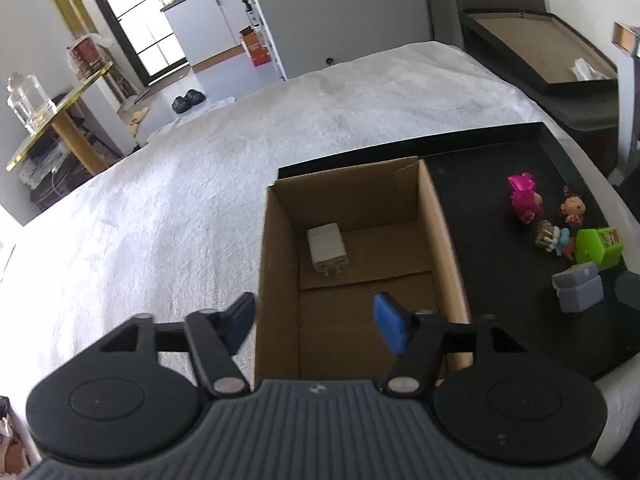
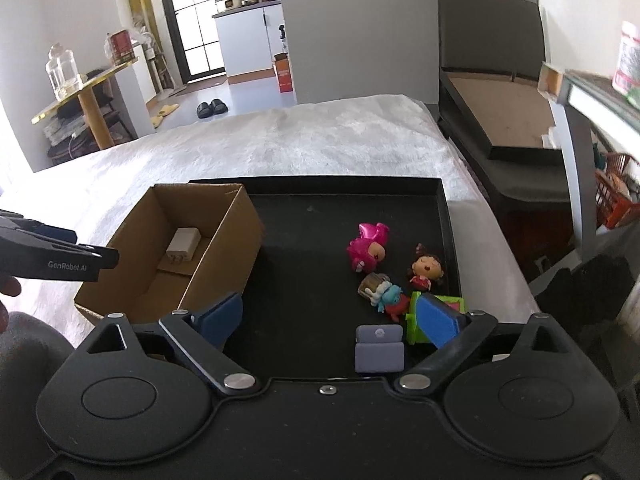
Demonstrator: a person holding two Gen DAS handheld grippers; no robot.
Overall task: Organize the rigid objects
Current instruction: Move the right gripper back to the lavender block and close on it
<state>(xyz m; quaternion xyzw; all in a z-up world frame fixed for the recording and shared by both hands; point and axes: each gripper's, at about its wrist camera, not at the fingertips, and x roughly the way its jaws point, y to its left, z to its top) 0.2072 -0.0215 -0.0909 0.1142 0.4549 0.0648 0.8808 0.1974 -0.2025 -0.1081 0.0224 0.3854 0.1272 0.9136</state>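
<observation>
Box point(image 2: 208, 236): open cardboard, left-centre of the right wrist view, standing at the left end of a black tray point(image 2: 444, 208) on a white-covered bed point(image 2: 320, 140). Contents: one white charger point(image 1: 326, 250) on the box floor toward the far wall. Loose items on the tray, right of the box and apart from it: pink figure point(image 2: 368, 248), doll point(image 2: 426, 270), a small blue-and-red figure point(image 2: 390, 298) touching a brown barrel-like piece point(image 2: 372, 282), green toy point(image 2: 416, 320), grey block point(image 2: 378, 348). Left gripper point(image 1: 316, 324): jaws wide apart, nothing between them, hovering at the near end of the box with one finger outside its left wall and the other over the box interior. Right gripper point(image 2: 332, 316): jaws spread wide, empty, low centre of its view; the grey block lies just ahead between the fingers, untouched, and the right pad point(image 2: 438, 320) overlaps the green toy in the picture. Step judged: one piece is boxed and the next pick is starting. Next move calls for lowering the right gripper around the grey block, closing squarely on its sides, then carrying it left over the box wall.
</observation>
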